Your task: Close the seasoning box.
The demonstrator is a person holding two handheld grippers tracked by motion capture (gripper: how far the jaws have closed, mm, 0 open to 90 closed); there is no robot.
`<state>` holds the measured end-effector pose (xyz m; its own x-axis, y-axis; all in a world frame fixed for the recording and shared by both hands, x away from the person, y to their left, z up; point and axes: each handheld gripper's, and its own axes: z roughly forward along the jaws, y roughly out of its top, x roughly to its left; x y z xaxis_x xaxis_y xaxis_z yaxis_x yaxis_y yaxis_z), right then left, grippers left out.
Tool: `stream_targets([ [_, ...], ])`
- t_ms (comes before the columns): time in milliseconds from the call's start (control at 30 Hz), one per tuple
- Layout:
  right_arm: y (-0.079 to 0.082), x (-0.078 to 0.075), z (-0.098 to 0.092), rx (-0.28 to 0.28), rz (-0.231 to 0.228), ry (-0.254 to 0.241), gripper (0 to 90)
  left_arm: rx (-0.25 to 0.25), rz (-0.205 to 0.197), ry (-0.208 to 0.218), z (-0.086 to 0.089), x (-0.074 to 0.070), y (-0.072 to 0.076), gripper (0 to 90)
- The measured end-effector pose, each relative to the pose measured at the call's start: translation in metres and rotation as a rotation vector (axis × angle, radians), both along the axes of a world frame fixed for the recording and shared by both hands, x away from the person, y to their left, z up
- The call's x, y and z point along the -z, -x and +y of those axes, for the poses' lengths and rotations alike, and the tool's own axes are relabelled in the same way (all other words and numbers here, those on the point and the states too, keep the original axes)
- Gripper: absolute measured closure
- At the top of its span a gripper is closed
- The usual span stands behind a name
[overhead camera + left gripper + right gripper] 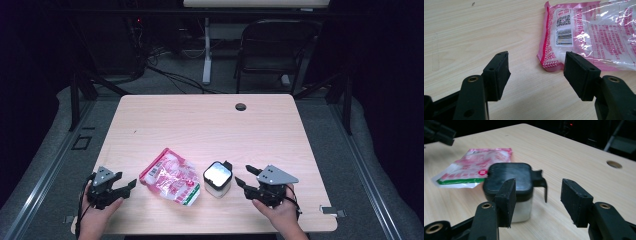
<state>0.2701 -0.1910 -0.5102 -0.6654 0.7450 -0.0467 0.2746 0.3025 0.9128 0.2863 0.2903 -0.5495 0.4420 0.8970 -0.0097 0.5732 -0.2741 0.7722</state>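
Tongs first: we see the right tongs [247,176] spread wide, lower right of the high view, nothing between them, just right of the white container [217,179] with its black lid. Left tongs [126,186] spread too, lower left, beside the pink bag [171,177]. Both things lie low centre on the table [200,120].

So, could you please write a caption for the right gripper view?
Open right gripper near a white container with a black lid, pink bag behind on the wooden table.
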Motion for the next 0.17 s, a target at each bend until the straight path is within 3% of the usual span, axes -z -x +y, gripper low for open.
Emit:
stream_targets([
  [167, -0.0039, 0.0069, -0.0139, 0.051, 0.026, -0.036, 46.0, -0.003, -0.002, 0.001, 0.0009, -0.0001, -0.0009, 37.4],
])
